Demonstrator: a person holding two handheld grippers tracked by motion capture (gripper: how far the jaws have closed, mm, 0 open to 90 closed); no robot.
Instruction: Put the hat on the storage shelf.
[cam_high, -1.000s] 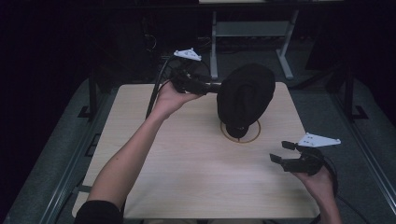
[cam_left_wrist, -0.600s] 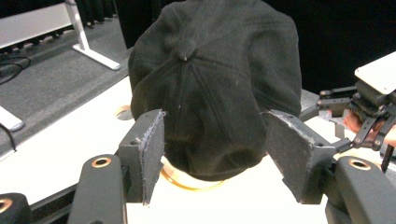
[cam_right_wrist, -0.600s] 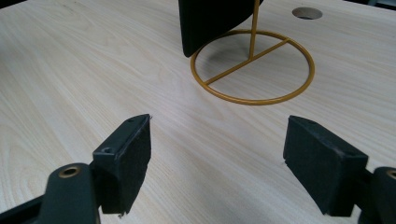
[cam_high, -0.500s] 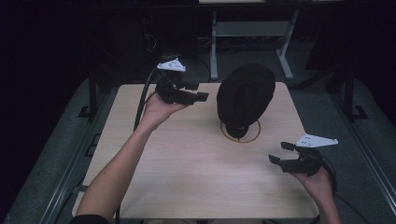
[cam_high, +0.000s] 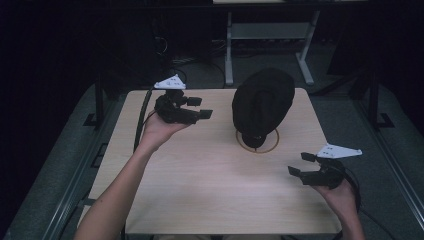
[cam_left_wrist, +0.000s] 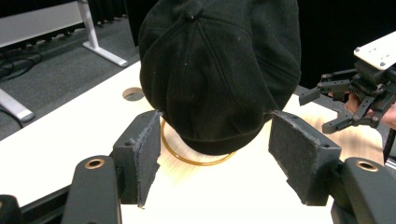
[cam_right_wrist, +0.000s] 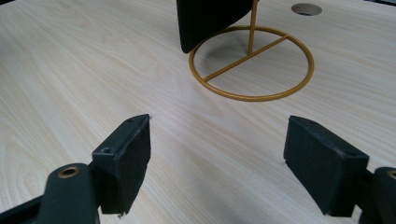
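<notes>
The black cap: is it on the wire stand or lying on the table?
On the stand. The black cap hangs above the gold wire stand, clear of the table.

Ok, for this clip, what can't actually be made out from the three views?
- Top of the gold wire stand: the black cap covers it in the high view and the left gripper view.
- Upper cap: cut off by the top edge of the right gripper view.
- Room beyond the table: too dark in the high view.

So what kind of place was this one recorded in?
Probably a lab or studio set up for recording: a bare light-wood table in a dark room, a black cap on a gold wire stand, and white desk legs behind on grey carpet.
</notes>
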